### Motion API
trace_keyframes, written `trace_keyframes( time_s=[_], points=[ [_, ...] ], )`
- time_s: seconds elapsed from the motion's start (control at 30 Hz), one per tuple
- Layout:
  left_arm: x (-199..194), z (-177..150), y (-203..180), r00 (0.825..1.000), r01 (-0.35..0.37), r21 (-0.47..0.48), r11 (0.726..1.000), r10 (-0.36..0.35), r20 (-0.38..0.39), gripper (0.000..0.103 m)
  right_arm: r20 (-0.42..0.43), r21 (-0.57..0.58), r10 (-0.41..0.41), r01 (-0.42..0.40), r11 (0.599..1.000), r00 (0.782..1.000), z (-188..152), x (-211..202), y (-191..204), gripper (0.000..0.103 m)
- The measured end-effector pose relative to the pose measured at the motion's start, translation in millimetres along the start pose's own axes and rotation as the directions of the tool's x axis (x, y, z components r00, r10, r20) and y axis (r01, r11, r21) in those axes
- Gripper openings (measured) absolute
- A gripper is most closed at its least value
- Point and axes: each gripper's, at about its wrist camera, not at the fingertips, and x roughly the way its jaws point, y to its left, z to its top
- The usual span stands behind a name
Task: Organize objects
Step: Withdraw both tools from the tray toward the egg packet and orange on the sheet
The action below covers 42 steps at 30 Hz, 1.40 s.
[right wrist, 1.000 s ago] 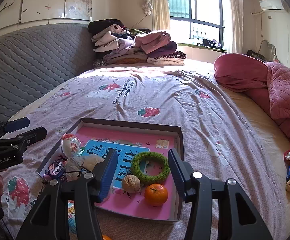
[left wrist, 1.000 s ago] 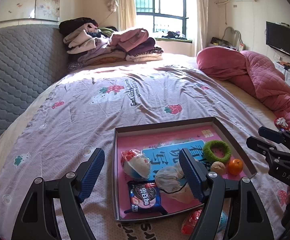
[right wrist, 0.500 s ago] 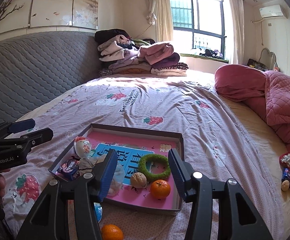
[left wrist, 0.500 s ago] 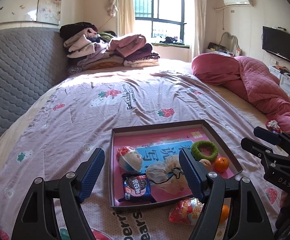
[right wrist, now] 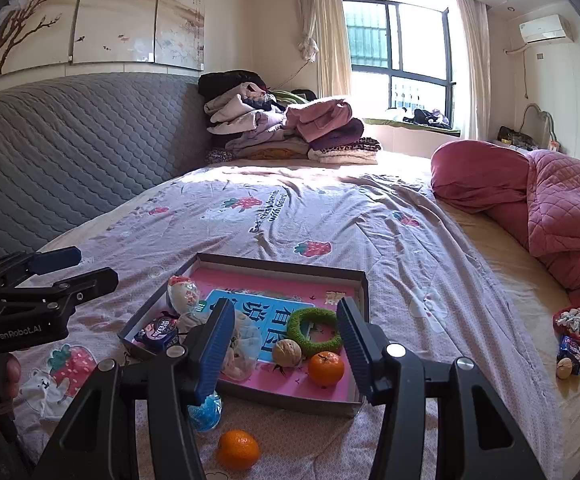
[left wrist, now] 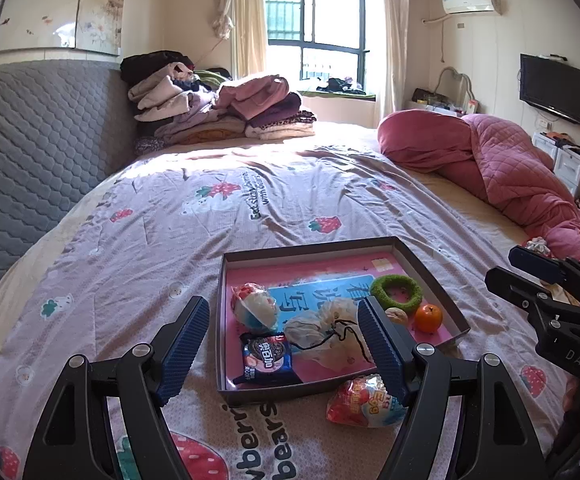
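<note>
A shallow box (left wrist: 442,280) lies low in the middle of both views, on a bed (left wrist: 249,208). Inside it sit a green ring (right wrist: 317,330), a walnut (right wrist: 286,353), an orange (right wrist: 326,368) and a snack pack (left wrist: 266,356). A second orange (right wrist: 237,449) lies outside, at the bottom of the right view. The left gripper (left wrist: 285,344) and the right gripper (right wrist: 285,344) both have their jaws apart and hold nothing.

The bedspread (left wrist: 249,200) carries "Eat strawberries with bears" at mid-frame, and upside-down "berries" and "bears" near the bottom edge. "GenRobot.AI" stands on the left hand-held gripper (right wrist: 69,266), and "DAS" on the right hand-held gripper (left wrist: 530,268). Large Chinese characters mark the tray (left wrist: 430,264) floor.
</note>
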Motion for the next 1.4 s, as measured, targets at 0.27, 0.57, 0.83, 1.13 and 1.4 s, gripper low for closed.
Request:
trace_keyframes(
  time_s=[0.27,0.57,0.83,1.13,1.4],
  points=[
    [-9.0,-6.2,-5.4,1.0,0.009,0.015,1.0,-0.009,0.001,0.078,0.008,0.001,0.019,-0.019,1.0,1.0,-7.3,-9.3,-2.2,0.054],
    [-17.3,-16.4,-6.5,1.0,0.009,0.025,1.0,-0.009,-0.015,0.078,0.018,-0.003,0.034,-0.034,0.999,0.999,-15.1,-16.6,-0.2,0.062],
    [-14.2,-33.8,-7.6,0.998,0.018,0.018,1.0,-0.017,-0.062,0.078,-0.007,-0.014,0.048,-0.048,0.999,0.999,-26.0,-17.6,5.8,0.062],
    [-6.8,-47.7,-23.5,0.994,0.032,0.028,0.999,-0.029,-0.11,0.078,-0.045,-0.021,0.051,-0.052,0.998,0.998,-41.3,-18.1,9.1,0.062],
    [2.3,-55.3,-36.0,0.99,0.028,0.028,0.999,-0.024,-0.141,0.078,-0.086,-0.033,0.05,-0.053,0.998,0.995,-55.1,-15.8,11.2,0.062]
  ],
)
